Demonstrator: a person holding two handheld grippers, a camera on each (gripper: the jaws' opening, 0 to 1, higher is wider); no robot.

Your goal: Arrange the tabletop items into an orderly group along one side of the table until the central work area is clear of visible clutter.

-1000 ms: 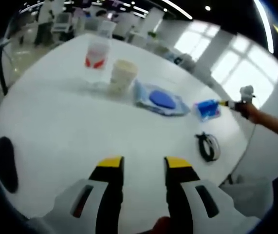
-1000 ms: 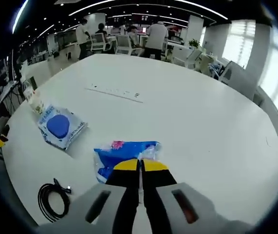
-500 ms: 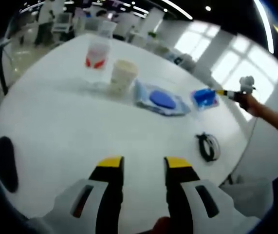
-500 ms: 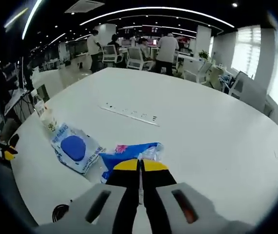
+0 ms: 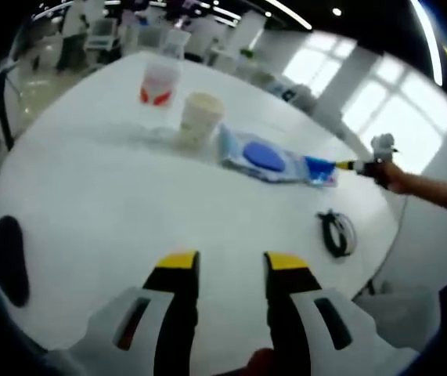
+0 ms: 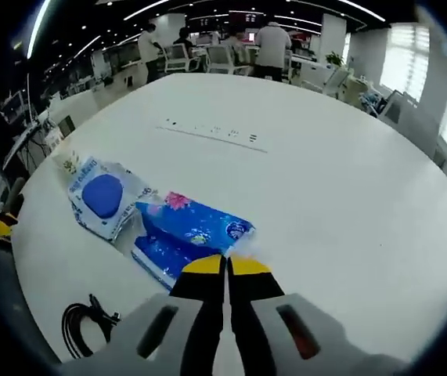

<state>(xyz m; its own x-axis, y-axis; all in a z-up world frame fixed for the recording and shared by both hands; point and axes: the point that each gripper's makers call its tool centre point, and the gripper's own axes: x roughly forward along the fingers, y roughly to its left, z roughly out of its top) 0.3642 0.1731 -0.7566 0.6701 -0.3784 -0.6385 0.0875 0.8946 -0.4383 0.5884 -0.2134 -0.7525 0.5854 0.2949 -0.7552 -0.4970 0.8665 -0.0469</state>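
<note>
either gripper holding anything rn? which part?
Right gripper pinches the blue tissue pack by its near edge. Left gripper is open, holding nothing.

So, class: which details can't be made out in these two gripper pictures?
- Blue flowered tissue pack: near end hidden behind the right gripper, right gripper view.
- Clear plastic cup with red marks: marks blurred, left gripper view.
- Coiled black cable: partly cut off by the picture's edge, right gripper view.

Tissue pack (image 6: 182, 236) on table (image 6: 340, 188) touching pouch (image 6: 102, 197), cable (image 6: 86, 330) near table edge, apart
</note>
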